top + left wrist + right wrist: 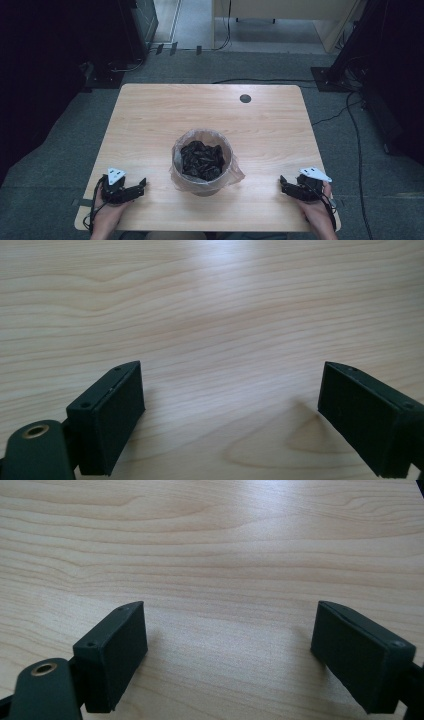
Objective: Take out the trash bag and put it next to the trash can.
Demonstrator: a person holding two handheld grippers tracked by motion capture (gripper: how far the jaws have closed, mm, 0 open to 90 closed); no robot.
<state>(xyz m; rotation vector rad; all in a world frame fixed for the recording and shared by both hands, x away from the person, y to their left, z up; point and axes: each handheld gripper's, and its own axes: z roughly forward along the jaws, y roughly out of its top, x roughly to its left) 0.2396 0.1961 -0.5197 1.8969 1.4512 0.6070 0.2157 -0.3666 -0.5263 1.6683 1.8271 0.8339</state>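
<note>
A small bin (202, 161), lined with a clear bag and filled with crumpled black material, is seen standing at the middle of the wooden table (150, 115). The left gripper (141, 186) and right gripper (283, 182) are held low at the near edge, well apart from it on either side. Both pairs of jaws are spread wide over bare wood, with nothing gripped.

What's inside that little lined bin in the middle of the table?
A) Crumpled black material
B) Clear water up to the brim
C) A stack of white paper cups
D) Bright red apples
A: in the high view the bin, lined with a clear plastic bag, holds a heap of crumpled black material; what that material is made of cannot be told.
</note>
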